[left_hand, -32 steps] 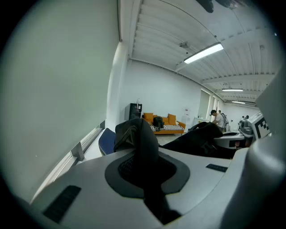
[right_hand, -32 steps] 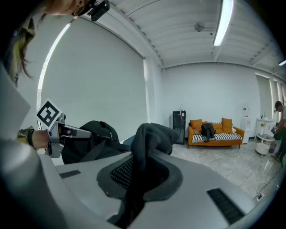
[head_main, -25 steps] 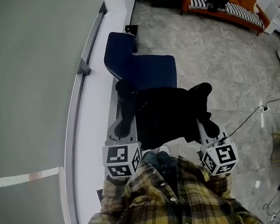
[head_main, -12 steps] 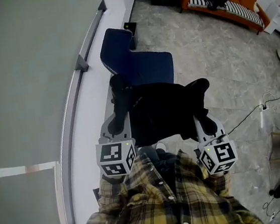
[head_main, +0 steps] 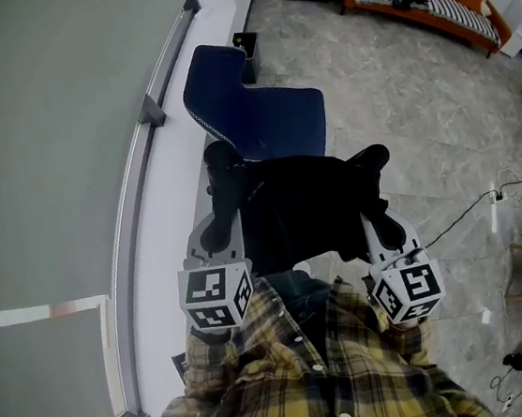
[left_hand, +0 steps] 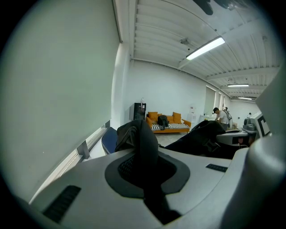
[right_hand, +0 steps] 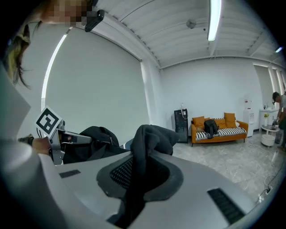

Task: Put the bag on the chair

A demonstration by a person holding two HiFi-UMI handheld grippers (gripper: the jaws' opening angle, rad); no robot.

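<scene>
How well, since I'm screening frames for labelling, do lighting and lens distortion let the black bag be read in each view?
Head view: even light, but fisheye curves the wall rail; the black bag reads as a detail-free mass, the blue chair clearly. Left gripper view: black vignette corners, bright ceiling lamp, bag fabric underexposed. Right gripper view: same vignette, mosaic patch top left, bag likewise dark.

Black bag point(head_main: 304, 212) — limp, held up by both ends; blue chair point(head_main: 269, 121) just beyond.
</scene>
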